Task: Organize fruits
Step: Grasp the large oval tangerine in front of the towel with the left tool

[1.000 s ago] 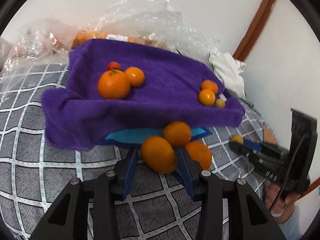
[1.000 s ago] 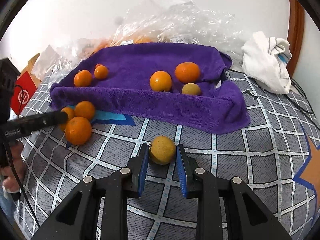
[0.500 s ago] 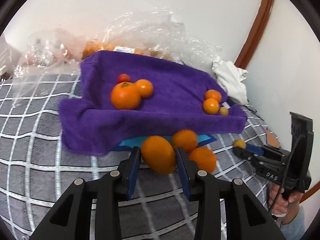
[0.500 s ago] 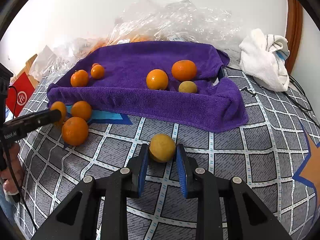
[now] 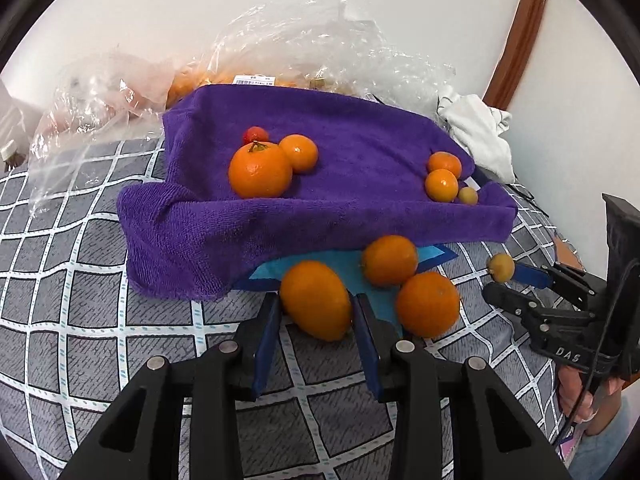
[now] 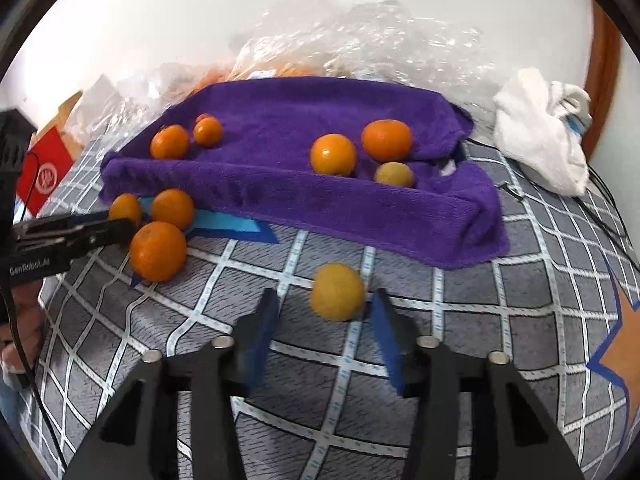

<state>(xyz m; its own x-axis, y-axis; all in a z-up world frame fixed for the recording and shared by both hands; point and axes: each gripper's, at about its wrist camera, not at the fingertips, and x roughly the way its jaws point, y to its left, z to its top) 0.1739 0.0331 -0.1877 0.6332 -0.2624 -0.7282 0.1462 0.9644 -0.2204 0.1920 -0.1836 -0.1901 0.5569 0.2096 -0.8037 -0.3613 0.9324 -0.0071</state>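
- Left gripper (image 5: 316,314): we see it held low over the grey checked bedspread (image 5: 80,320), fingers pointing at the purple towel (image 5: 360,208). Its blue pads (image 5: 266,340) are clenched on an oval orange (image 5: 314,300), one pad on each flank.
- Right gripper (image 6: 326,322): we see it low and level over the same bedspread, its jaws released and spread wide. A small yellow fruit (image 6: 338,292), blurred, sits between the fingertips, close to the right pad; we cannot tell whether it touches.
- Loose fruit: two more oranges (image 5: 390,260) (image 5: 428,304) lie just beside the held one, on a blue patch at the towel's near edge.
- Sorted fruit: on the towel, a large stemmed mandarin (image 5: 260,170) touches a smaller orange (image 5: 299,153), with a red cherry tomato (image 5: 256,135) behind. At the towel's right end two oranges and a small yellowish fruit (image 5: 467,195) cluster.
- Background: crumpled clear plastic bags (image 5: 320,40) lie behind the towel, and a white cloth (image 6: 540,128) lies to its right.
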